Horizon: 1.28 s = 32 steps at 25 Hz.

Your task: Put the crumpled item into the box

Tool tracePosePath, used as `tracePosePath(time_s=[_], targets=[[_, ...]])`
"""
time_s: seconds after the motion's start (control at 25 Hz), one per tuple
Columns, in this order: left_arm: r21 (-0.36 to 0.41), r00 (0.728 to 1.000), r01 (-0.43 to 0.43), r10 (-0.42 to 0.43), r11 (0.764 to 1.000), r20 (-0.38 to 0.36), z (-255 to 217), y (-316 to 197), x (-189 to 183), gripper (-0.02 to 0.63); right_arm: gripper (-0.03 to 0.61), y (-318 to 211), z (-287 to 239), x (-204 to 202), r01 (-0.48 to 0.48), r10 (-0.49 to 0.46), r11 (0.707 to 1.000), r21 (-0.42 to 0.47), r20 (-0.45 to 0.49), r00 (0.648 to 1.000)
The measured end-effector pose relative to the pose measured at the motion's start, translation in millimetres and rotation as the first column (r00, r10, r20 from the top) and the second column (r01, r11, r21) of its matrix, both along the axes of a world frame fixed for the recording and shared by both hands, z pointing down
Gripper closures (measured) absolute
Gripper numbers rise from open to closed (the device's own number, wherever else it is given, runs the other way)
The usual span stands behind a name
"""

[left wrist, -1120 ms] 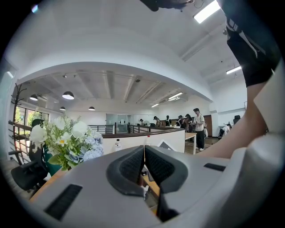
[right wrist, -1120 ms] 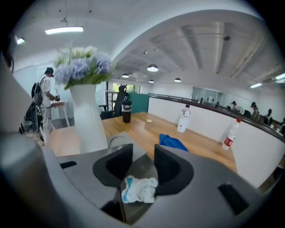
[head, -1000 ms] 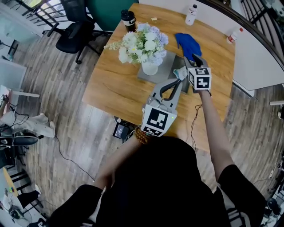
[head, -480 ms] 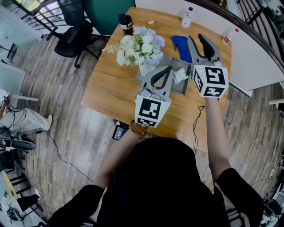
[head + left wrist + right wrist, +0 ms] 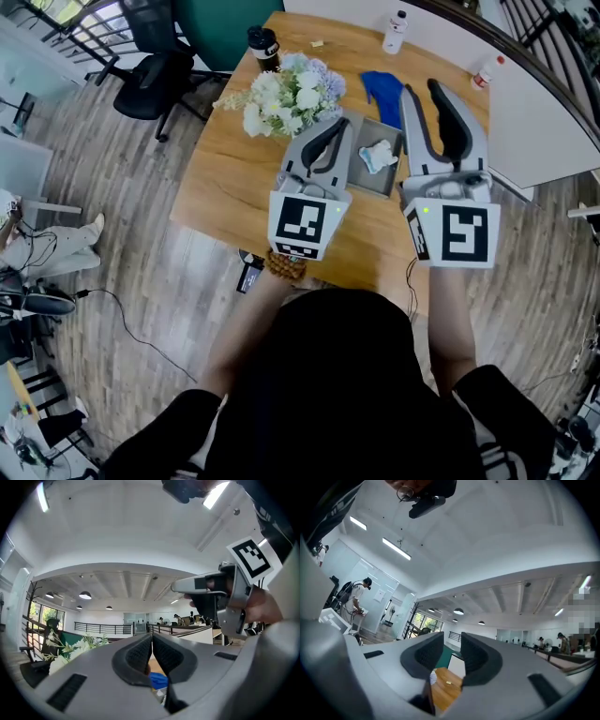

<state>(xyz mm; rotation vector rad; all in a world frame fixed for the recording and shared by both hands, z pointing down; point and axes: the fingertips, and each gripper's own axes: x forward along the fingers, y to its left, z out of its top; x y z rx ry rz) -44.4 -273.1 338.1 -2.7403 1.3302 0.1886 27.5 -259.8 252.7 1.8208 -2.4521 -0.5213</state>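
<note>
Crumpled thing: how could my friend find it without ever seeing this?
Start at the big wooden table, then find the shallow grey box next to the bunch of white and lilac flowers. The crumpled whitish wad lies inside that box, unlike the blue cloth, which lies outside it on the wood.

The crumpled item (image 5: 379,156) lies in the grey box (image 5: 364,134) on the wooden table (image 5: 234,178), beside the flowers (image 5: 286,94).

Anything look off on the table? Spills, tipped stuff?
Nothing stands out. The crumpled item lies inside the gray box, the flowers and the white bottle stand upright, and the blue cloth lies beside the box. No spill visible.
</note>
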Motion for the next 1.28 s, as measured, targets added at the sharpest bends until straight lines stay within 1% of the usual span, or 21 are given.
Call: tracePosePath(time_s=[0.08,0.28,0.4,0.48,0.56,0.64,0.72,0.84,1.04,1.28], targets=[[0.005,1.0,-0.003,0.003,1.0,-0.008,-3,1,0,0.591,0.472,4,8,-2,-0.015,0.015,1.0,-0.002,0.015,1.0],[0.025,1.0,-0.01,0.01,1.0,-0.025,-8,11,6,0.591,0.459,16,42,-1,-0.039,0.04,0.997,-0.06,0.015,0.999],[0.044,0.999,0.011,-0.01,0.999,-0.032,-7,19,8,0.591,0.46,29,42,-1,-0.073,0.074,0.997,-0.036,0.036,0.997],[0.033,0.999,0.009,-0.008,0.999,-0.032,-1,23,13,0.591,0.463,36,49,-1,-0.088,0.089,0.996,-0.032,0.031,0.996],[0.017,1.0,-0.007,0.007,1.0,-0.03,7,29,18,0.591,0.451,43,66,1,-0.092,0.093,0.994,-0.058,0.011,0.996],[0.007,1.0,-0.015,0.015,1.0,-0.027,13,33,21,0.591,0.446,49,75,3,-0.101,0.103,0.992,-0.072,0.03,0.994],[-0.009,0.999,-0.013,0.013,1.0,-0.031,17,36,20,0.591,0.449,54,83,3,-0.107,0.111,0.991,-0.083,0.035,0.993],[-0.031,0.999,-0.005,0.004,1.0,-0.033,25,38,18,0.591,0.454,57,99,1,-0.109,0.111,0.989,-0.099,0.01,0.994],[-0.038,1.0,0.004,-0.005,0.999,-0.029,36,41,17,0.591,0.463,61,117,1,-0.134,0.134,0.986,-0.097,-0.002,0.991],[-0.057,1.0,0.008,-0.01,0.998,-0.025,42,43,21,0.591,0.474,62,129,6,-0.135,0.136,0.982,-0.13,-0.004,0.991]])
